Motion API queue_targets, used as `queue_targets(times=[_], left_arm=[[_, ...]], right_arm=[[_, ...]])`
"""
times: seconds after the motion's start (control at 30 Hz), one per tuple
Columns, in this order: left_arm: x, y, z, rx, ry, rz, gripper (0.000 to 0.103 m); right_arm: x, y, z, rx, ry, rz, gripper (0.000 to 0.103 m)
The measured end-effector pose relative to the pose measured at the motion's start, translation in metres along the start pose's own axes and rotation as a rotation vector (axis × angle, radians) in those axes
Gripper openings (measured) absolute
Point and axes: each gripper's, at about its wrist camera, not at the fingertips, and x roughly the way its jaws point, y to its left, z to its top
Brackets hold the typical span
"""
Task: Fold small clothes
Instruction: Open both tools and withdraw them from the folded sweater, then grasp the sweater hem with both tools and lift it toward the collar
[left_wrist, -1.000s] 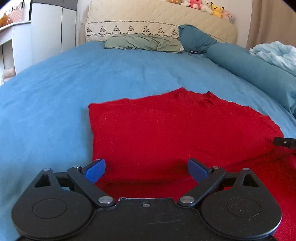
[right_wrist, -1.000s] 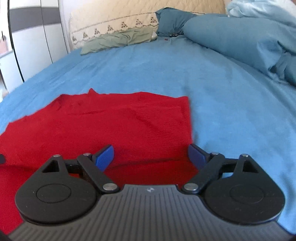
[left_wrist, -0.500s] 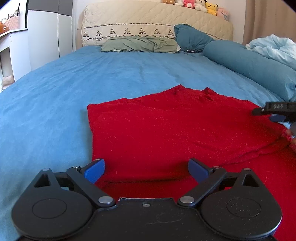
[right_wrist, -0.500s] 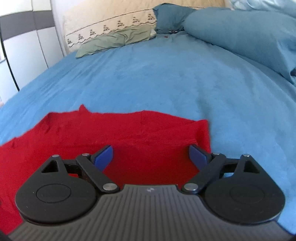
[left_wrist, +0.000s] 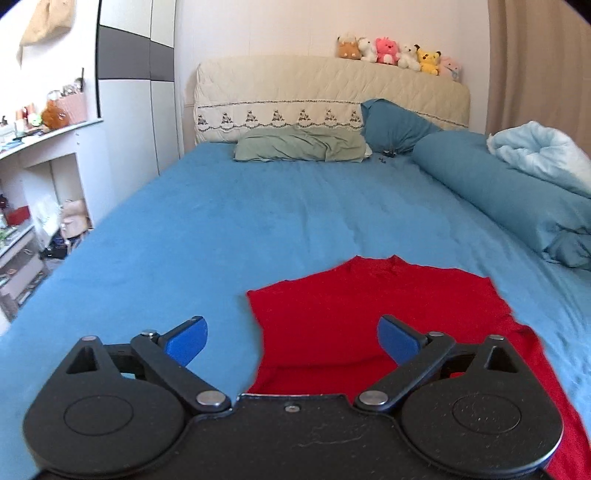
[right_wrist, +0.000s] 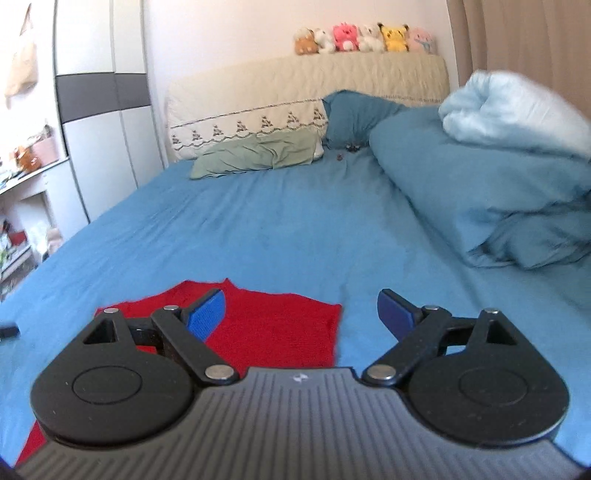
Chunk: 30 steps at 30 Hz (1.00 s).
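I am holding my left gripper (left_wrist: 291, 338) spread wide and empty above the blue bed sheet (left_wrist: 229, 236), and my right gripper (right_wrist: 301, 314) likewise released. The red garment (left_wrist: 354, 310) is lying flat on the sheet just ahead, its neckline pointing toward the headboard (left_wrist: 332, 96), its long axis running across the bed. The left view is showing a folded layer edge; the right view is showing the garment's right corner.
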Motion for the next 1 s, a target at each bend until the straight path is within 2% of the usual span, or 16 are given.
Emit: queue_targets(times=[0.1,0.17,0.3,0.4,0.47,0.53,0.63,0.77,0.8,1.0], left_arm=[[-0.044,0.007,-0.013,-0.008,0.024,-0.017,0.102],[-0.064,0.008,-0.03,-0.016,0.06,-0.019,0.102],[-0.088,0.006,-0.085,-0.023,0.14,-0.019,0.101],[-0.092,0.004,-0.126,-0.07,0.204,-0.054,0.099],[-0.087,-0.002,-0.15,-0.078,0.244,-0.057,0.091],[-0.081,-0.009,-0.169,-0.07,0.271,-0.044,0.085],[-0.074,-0.013,-0.193,-0.093,0.29,-0.002,0.074],[-0.067,-0.012,-0.209,-0.114,0.303,0.004,0.063],[-0.065,-0.013,-0.21,-0.107,0.304,0.007,0.061],[-0.061,-0.012,-0.218,-0.105,0.31,-0.002,0.053]], right_arm=[[-0.046,0.002,-0.015,-0.037,0.043,0.028,0.103],[-0.072,0.0,-0.036,-0.049,0.071,0.038,0.103],[-0.105,-0.001,-0.096,-0.06,0.142,0.03,0.103],[-0.114,0.002,-0.14,-0.058,0.186,0.018,0.102],[-0.114,0.005,-0.165,-0.061,0.219,0.005,0.098],[-0.114,0.007,-0.185,-0.041,0.25,-0.016,0.092],[-0.117,0.009,-0.211,0.01,0.293,-0.08,0.089],[-0.116,0.009,-0.24,0.042,0.322,-0.131,0.086],[-0.114,0.009,-0.246,0.051,0.33,-0.133,0.082],[-0.108,0.012,-0.255,0.045,0.351,-0.133,0.074]])
